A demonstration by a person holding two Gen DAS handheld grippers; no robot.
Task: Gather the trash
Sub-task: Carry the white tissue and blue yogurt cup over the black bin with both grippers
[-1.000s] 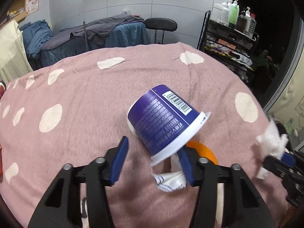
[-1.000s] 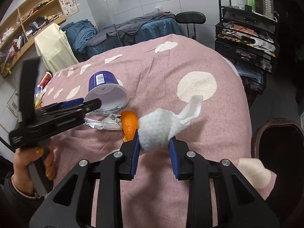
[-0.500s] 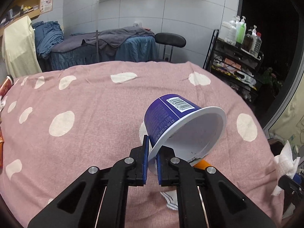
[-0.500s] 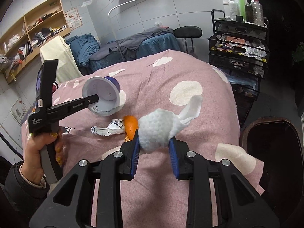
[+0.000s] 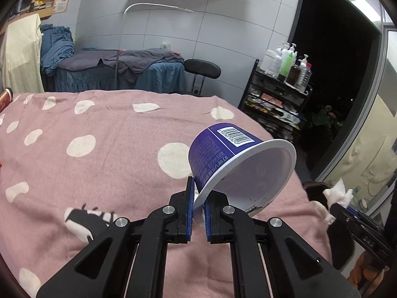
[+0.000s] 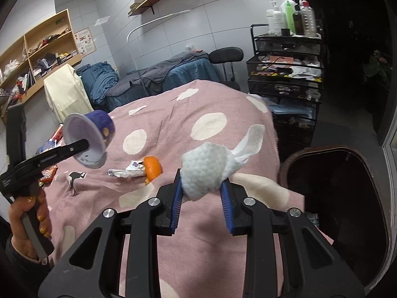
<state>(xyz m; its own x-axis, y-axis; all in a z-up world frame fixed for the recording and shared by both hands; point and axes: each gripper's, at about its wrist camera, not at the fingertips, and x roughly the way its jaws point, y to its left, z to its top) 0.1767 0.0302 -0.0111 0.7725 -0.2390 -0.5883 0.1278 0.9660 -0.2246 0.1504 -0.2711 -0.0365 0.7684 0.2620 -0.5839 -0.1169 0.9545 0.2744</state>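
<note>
Purple plastic cup (image 5: 223, 159) (tapered, white-rimmed), pinched by left gripper (image 5: 197, 213) jaws

Right tongs (image 6: 201, 196) grip crumpled tissue (image 6: 206, 171) beside dark bin (image 6: 342, 198).

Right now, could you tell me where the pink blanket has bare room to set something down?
The far stretch of the blanket, toward the black cart, is bare. So is the strip between the orange peel and the bin. The middle is crowded: the peel touches a crumpled wrapper, with more litter at the left edge.
</note>
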